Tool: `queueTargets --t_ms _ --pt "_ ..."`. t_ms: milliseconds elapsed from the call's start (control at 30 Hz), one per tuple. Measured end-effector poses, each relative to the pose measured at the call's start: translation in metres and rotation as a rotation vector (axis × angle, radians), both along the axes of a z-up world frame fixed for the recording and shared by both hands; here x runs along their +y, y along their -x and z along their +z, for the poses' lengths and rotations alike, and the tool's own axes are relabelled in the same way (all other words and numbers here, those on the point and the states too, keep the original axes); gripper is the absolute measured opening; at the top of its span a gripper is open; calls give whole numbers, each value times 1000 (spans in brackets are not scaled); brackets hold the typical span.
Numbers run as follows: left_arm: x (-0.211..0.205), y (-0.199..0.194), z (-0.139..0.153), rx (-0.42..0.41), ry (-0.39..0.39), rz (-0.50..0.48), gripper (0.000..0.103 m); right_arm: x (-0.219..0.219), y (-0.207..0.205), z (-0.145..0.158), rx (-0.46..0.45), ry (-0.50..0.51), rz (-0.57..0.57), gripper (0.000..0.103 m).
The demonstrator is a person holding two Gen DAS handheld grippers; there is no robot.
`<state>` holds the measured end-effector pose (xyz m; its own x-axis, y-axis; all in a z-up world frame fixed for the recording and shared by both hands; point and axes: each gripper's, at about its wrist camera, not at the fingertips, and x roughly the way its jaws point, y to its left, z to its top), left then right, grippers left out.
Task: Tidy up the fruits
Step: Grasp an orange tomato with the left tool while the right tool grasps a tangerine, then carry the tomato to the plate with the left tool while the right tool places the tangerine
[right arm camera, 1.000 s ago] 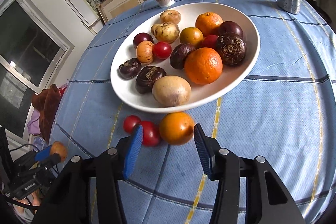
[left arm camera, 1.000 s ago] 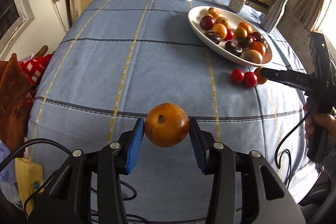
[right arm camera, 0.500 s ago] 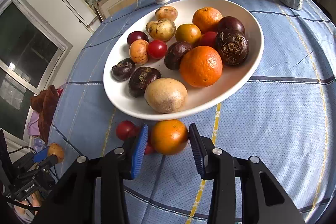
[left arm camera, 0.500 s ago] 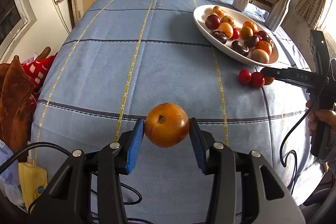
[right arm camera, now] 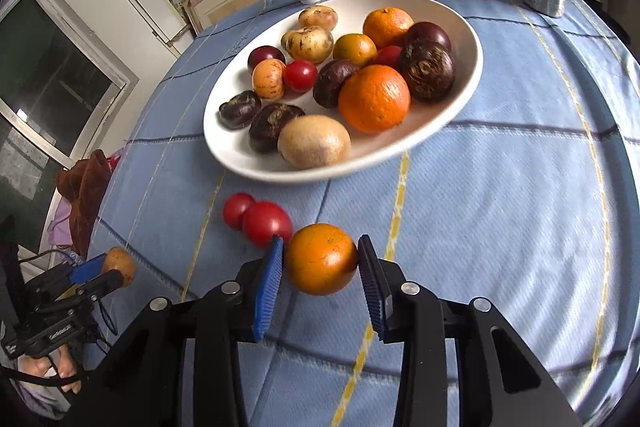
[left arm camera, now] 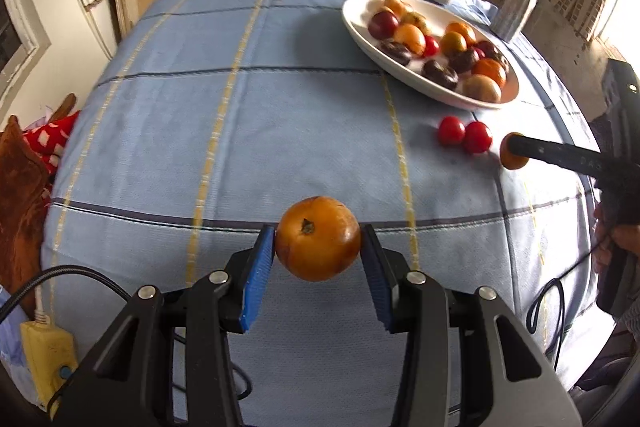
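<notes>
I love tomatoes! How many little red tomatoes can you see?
4. Two red tomatoes lie touching on the tablecloth, in front of the white dish. Two more sit in the dish, one half hidden; others may hide under fruit.

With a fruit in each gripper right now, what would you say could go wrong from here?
1. The right gripper pinches a round orange between narrow pads; it could slip out when lifted.
2. Two tomatoes lie right against its left finger, so a sideways move may send them rolling across the tablecloth.
3. The white plate is already crowded; dropping this orange, or the brownish-orange fruit in the left gripper, might knock others over the rim.
</notes>
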<state>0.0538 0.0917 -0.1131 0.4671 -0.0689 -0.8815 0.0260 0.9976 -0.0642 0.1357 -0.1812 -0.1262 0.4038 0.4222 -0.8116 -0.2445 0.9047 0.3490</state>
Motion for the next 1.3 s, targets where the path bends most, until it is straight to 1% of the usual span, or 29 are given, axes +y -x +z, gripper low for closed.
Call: queueTargets --t_ms 167,267,367,433,467,533,567,633,733,767,833,933,1000,1133,1200,1300 --pt "-26 -4 -15 29 20 -68 43 -10 41 1 12 14 15 38" --pt "-44 -8 -16 4 -10 -106 44 -12 62 1 15 41 33 38" --pt "-52 -12 -15 -9 9 -113 44 -13 75 1 14 69 52 38" --pt "-60 -15 -16 -26 -10 -124 44 -11 79 -2 14 101 70 38" --pt "-64 -17 -17 -36 -33 -134 44 -11 80 -4 15 109 76 38" --pt "-65 -22 -21 -32 -49 -134 44 -12 81 -4 14 105 79 38" --pt "-64 -25 -23 -24 -42 -127 44 -11 80 -3 15 106 85 38" --pt "-58 -31 -32 12 10 -114 45 -10 80 -4 13 112 93 39" --pt "-59 -30 -33 -5 -1 -123 45 -8 78 -4 19 115 109 39" --pt "-58 -30 -33 -8 7 -123 43 -8 78 -4 21 114 110 39" --pt "-54 -29 -33 -6 36 -118 42 -7 76 -4 24 112 113 38" --pt "-49 -25 -30 -8 53 -111 42 -8 75 -3 31 100 111 38" --pt "-46 -22 -26 -8 59 -111 42 -8 74 -3 34 96 114 38" --pt "-44 -24 -10 -24 42 -120 42 -7 65 1 27 99 126 38" --pt "-45 -36 8 -61 21 -137 42 -8 53 12 -3 103 125 38" --pt "-46 -71 46 -142 20 -145 42 -14 21 45 -84 93 108 38"
